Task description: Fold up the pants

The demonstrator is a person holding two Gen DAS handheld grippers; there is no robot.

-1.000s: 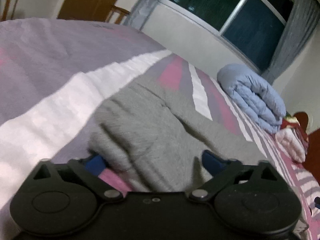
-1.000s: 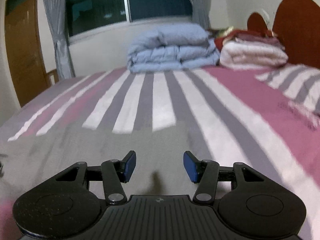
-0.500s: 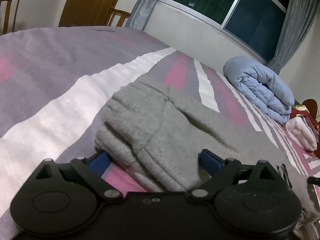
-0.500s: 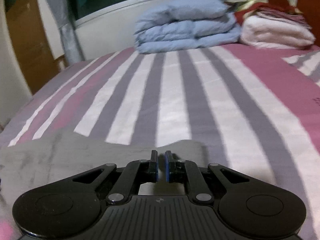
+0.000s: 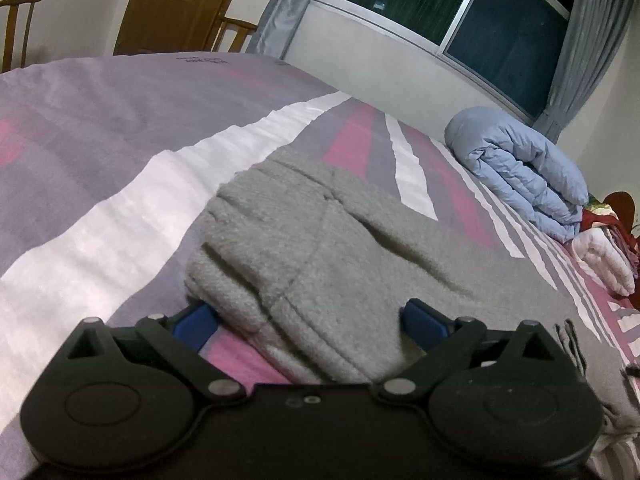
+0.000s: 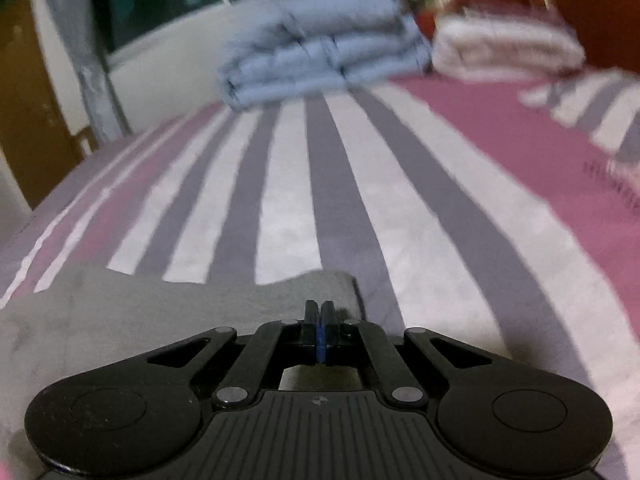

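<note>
Grey fleece pants [image 5: 320, 248] lie on the striped bed, bunched in a thick fold near the camera in the left wrist view. My left gripper [image 5: 308, 320] is open, its blue pads on either side of the near folded edge. In the right wrist view the flat grey pants [image 6: 160, 312] spread to the left. My right gripper [image 6: 319, 316] is shut at the pants' far right corner; the cloth between the pads is hidden, so I cannot tell whether it is pinched.
A folded blue duvet [image 5: 520, 176] and white and red blankets [image 6: 508, 48] lie at the head of the bed [image 6: 460, 184]. Wooden chairs [image 5: 232, 32], a door and a dark window stand beyond it.
My right gripper closed from open to shut at the pants' corner and the view tilted. My left gripper stayed open around the fold, with the camera settling slightly.
</note>
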